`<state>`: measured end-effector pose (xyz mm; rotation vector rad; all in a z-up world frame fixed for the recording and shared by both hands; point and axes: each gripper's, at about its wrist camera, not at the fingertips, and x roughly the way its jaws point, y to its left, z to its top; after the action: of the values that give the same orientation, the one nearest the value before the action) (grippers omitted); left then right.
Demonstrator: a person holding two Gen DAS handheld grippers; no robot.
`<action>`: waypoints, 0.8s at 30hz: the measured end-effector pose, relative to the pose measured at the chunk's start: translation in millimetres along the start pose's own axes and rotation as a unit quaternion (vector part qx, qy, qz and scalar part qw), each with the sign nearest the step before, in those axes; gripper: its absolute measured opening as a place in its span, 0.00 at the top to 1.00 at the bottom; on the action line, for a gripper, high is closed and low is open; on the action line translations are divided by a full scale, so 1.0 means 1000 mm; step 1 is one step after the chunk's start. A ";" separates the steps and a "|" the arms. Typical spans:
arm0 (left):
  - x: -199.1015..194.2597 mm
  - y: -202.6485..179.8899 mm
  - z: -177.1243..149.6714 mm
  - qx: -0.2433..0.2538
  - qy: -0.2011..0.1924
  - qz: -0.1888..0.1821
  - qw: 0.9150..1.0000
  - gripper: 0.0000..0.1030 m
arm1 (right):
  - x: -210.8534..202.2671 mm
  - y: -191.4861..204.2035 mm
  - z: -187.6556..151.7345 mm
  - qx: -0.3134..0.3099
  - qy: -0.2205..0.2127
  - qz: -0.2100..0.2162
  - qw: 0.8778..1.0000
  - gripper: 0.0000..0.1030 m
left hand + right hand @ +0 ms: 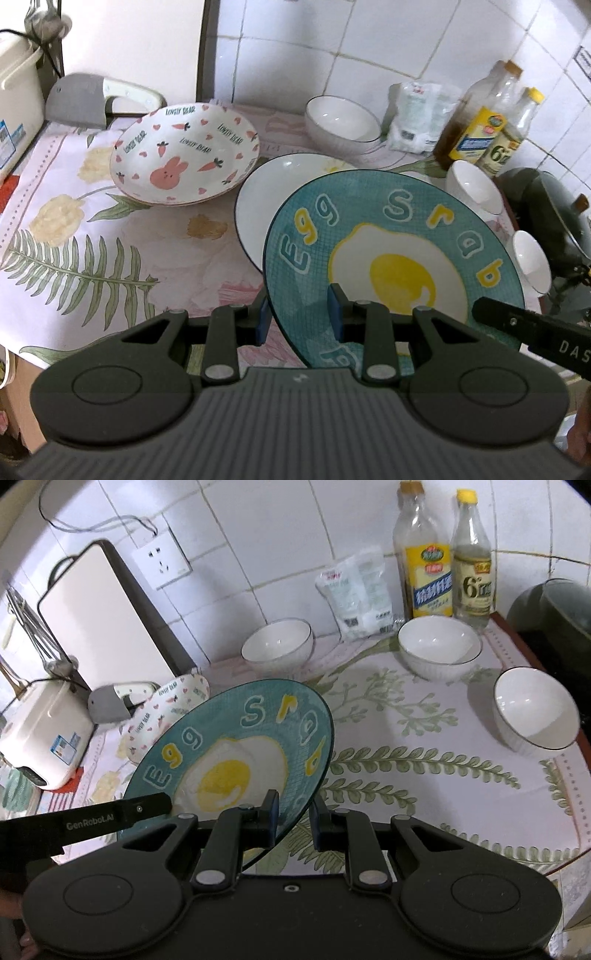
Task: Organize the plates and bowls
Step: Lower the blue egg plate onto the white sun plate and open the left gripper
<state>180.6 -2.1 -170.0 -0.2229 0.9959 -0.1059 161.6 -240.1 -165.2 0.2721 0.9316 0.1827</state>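
A teal plate (391,258) painted with a fried egg and letters hangs tilted above the floral tablecloth, held by both grippers. My left gripper (298,314) is shut on its near-left rim, and my right gripper (295,812) is shut on its near-right rim (291,805). A white plate (255,210) lies under it, partly hidden. Behind and to the left sits a bunny-and-carrot plate (184,155). Three white bowls stand upright: one at the back wall (277,642), one by the bottles (439,646), one at the right edge (535,709).
Two bottles (428,561) and a white bag (354,594) stand against the tiled wall. A dark wok (557,605) sits beyond the right edge. At the left are a white cooker (44,734), a cleaver (85,99) and a leaning board (99,616).
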 end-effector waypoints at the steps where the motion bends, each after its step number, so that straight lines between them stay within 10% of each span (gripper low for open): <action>1: 0.005 0.003 0.001 -0.001 0.002 0.003 1.000 0.71 | 0.005 0.000 0.000 -0.002 0.004 0.000 1.000 0.79; 24: 0.082 0.037 0.031 -0.019 0.063 -0.005 0.998 0.72 | 0.090 0.006 0.029 0.003 0.036 -0.026 0.999 0.79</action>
<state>249.9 22.9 -229.6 -0.2589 1.1227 -0.1101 237.4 -214.1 -216.0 0.2485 1.0093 0.1414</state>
